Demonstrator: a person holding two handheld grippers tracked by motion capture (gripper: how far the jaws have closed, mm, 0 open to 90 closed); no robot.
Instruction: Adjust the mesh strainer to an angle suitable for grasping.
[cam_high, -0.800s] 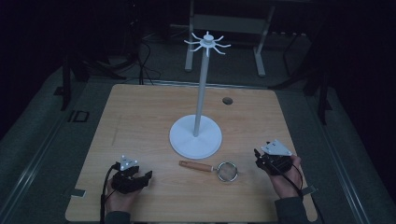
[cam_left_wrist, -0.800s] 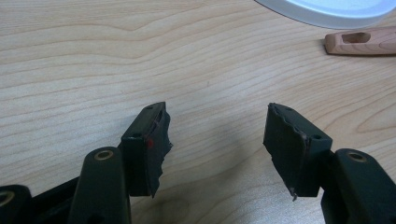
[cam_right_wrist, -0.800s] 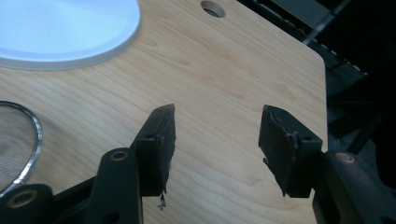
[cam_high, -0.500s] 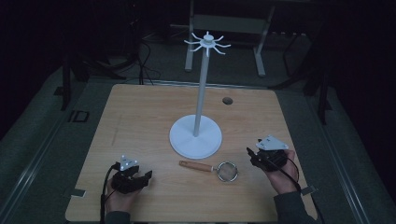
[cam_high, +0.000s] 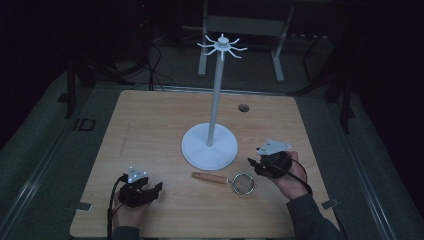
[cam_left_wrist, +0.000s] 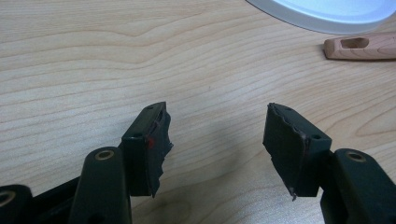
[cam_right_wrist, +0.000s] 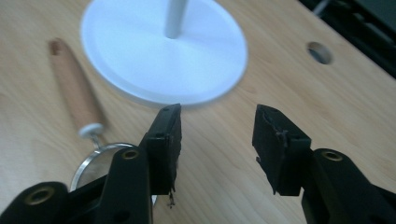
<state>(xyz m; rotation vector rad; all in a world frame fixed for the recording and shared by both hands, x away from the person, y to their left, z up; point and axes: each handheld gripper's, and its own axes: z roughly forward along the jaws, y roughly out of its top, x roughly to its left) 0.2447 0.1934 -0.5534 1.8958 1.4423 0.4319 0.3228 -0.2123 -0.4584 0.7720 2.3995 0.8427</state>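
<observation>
So the landmark here is the white round-based stand with a tall thin pole and a ring of hooks on top (cam_high: 209, 146), sitting roughly mid-table on the light wooden tabletop (cam_high: 150, 125).

Just in front of the stand's base, on the person's side, lies a small strainer with a round metal mesh ring and a light wooden handle (cam_high: 225, 180). The handle points left along the base's front edge, and the ring sits off the base's front-right. It lies flat on the wood, close to the base but not touching it.

The right gripper (cam_high: 256, 165) is right of the stand's base, just beside the strainer's ring, but the jaws aren't on it. In the right gripper view the right gripper (cam_right_wrist: 217, 135) has its jaws parted about halfway with only bare wood between them, the ring sitting off by the left jaw.

The left gripper (cam_high: 145, 192) is well off to the front-left of the stand, low over the table. In the left gripper view the left gripper (cam_left_wrist: 217, 135) has jaws spread wide with nothing between them.
</observation>
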